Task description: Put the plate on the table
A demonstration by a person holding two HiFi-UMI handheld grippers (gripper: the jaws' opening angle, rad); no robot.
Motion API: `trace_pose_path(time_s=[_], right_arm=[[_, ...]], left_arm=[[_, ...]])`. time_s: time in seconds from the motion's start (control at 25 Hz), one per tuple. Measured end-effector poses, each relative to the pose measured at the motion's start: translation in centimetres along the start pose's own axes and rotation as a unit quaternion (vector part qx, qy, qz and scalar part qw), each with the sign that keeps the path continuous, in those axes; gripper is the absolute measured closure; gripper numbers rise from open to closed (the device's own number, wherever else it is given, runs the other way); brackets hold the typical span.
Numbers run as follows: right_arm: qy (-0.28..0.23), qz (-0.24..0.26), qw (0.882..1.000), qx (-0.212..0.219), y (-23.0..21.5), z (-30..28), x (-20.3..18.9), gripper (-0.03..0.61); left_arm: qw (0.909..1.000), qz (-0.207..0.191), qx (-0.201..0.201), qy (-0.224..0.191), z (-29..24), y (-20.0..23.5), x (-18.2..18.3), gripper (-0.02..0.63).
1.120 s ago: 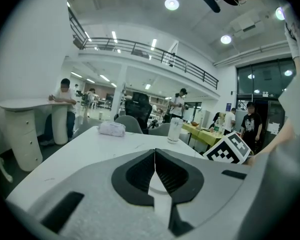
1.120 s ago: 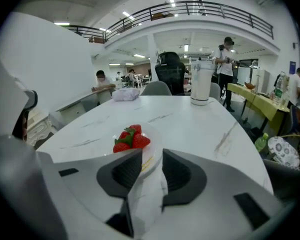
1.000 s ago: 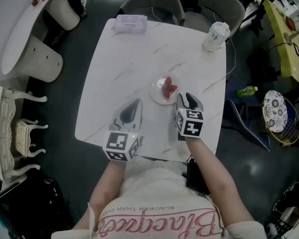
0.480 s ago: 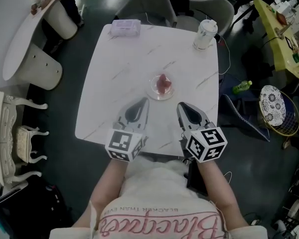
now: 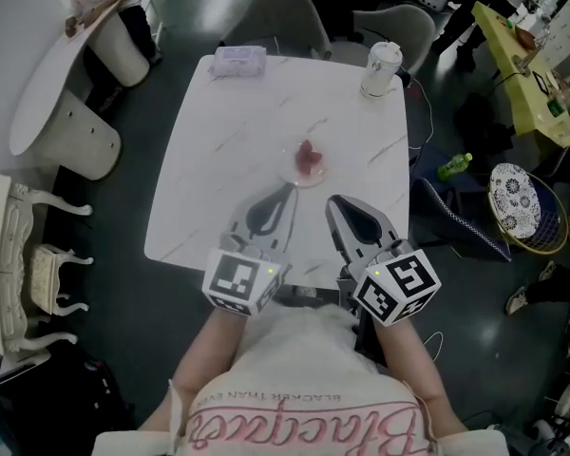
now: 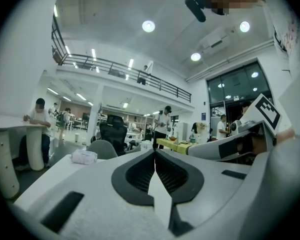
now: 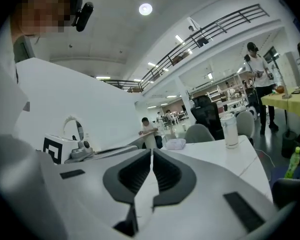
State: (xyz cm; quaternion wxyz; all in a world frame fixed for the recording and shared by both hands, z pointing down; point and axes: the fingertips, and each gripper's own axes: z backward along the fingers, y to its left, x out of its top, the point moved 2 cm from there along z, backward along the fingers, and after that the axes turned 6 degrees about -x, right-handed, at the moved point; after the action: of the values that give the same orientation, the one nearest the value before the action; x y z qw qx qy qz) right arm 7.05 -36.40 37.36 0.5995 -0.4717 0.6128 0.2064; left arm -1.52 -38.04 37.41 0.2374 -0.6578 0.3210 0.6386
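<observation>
A small clear plate [image 5: 304,165] with a red piece of food on it rests on the white marble table [image 5: 228,150], a little past the middle. Both grippers hover over the table's near edge, well short of the plate. My left gripper [image 5: 285,191] is shut, its jaws pressed together with nothing between them [image 6: 154,152]. My right gripper [image 5: 332,200] is shut and empty as well [image 7: 151,152]. The plate does not show in either gripper view.
A tissue pack [image 5: 239,60] lies at the far left corner and a lidded tumbler [image 5: 380,67] stands at the far right corner. Grey chairs [image 5: 285,17] stand behind the table. A green bottle [image 5: 453,167] lies on the floor at right, near a round basket [image 5: 519,207].
My right gripper has drawn back from the plate's near edge toward the person. The left gripper has edged forward slightly. The plate stays put on the table.
</observation>
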Motion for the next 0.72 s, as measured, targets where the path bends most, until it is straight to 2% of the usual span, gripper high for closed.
trace_pose_path(time_s=[0.24, 0.4, 0.72], right_arm=[[-0.032, 0.026, 0.999, 0.005, 1.1, 0.6, 1.3, 0.565], [-0.036, 0.052, 0.998, -0.003, 1.3, 0.7, 1.6, 0.566], [-0.048, 0.070, 0.996, -0.012, 1.2, 1.0, 2.1, 0.571]], left_arm=[[0.9997, -0.015, 0.002, -0.017, 0.3, -0.7, 1.4, 0.609], [0.9996, -0.015, 0.003, -0.022, 0.4, -0.9, 1.8, 0.609], [0.9993, -0.026, -0.004, -0.028, 0.0, -1.4, 2.4, 0.609]])
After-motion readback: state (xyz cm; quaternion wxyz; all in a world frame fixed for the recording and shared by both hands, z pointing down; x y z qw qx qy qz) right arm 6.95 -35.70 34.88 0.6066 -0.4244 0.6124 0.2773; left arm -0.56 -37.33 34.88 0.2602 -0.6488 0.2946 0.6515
